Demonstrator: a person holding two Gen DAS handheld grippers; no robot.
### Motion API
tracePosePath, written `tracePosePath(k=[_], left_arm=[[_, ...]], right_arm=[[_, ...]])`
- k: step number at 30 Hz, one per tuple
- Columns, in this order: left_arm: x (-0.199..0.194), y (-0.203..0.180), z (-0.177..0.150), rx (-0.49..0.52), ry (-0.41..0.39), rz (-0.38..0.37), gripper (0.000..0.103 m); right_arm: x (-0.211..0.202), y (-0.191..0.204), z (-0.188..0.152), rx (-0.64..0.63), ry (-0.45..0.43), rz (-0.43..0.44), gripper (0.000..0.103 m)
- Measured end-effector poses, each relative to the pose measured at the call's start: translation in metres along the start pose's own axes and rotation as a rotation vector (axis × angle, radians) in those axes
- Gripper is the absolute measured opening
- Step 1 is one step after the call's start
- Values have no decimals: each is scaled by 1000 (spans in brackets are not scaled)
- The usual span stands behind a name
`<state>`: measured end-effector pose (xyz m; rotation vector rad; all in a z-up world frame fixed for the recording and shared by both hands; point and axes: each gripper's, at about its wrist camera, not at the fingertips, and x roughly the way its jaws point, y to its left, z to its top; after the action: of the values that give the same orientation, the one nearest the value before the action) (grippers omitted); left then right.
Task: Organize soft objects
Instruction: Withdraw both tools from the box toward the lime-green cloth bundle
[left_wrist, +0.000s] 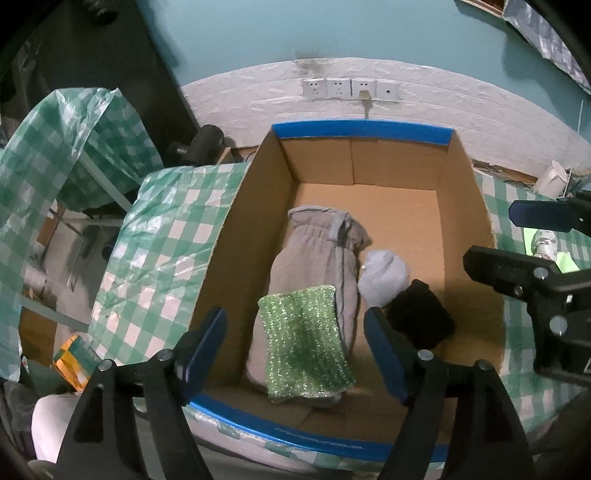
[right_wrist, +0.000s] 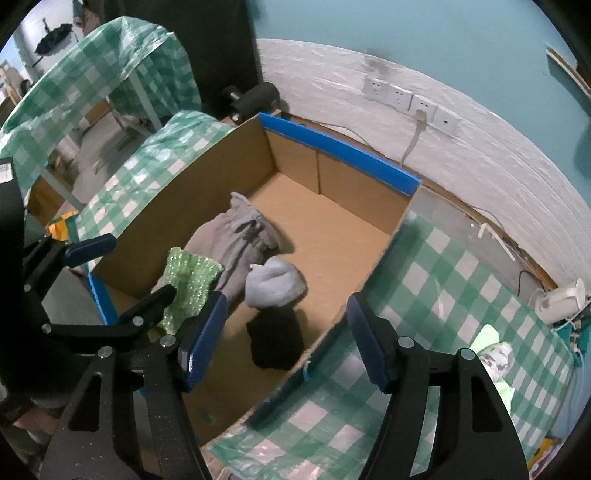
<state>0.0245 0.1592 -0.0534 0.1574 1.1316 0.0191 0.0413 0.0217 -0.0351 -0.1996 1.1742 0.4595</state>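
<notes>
An open cardboard box (left_wrist: 469, 206) with blue-taped rims (right_wrist: 343, 151) holds a grey glove (left_wrist: 314, 258), a sparkly green cloth (left_wrist: 306, 339) lying on it, a light blue-grey sock ball (left_wrist: 384, 277) and a black soft item (left_wrist: 421, 317). The same things show in the right wrist view: glove (right_wrist: 229, 243), green cloth (right_wrist: 188, 288), sock ball (right_wrist: 273, 284), black item (right_wrist: 275, 339). My left gripper (left_wrist: 295, 347) is open and empty above the box's near end. My right gripper (right_wrist: 286, 339) is open and empty over the box's right wall; it also shows in the left wrist view (left_wrist: 517, 240).
The box stands on a green-and-white checked tablecloth (right_wrist: 443, 273). A bright green and patterned soft item (right_wrist: 495, 358) lies on the cloth to the right. A white device (right_wrist: 561, 299) stands by the wall. Wall sockets (left_wrist: 351, 88) sit behind. An orange pack (left_wrist: 74, 358) lies lower left.
</notes>
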Motion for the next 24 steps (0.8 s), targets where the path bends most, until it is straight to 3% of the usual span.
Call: tracePosePath(k=[24], left_arm=[[-25,-62,15,114,-59,-39,80]], right_arm=[[-30,-62,-36,93,-33,-85,69]])
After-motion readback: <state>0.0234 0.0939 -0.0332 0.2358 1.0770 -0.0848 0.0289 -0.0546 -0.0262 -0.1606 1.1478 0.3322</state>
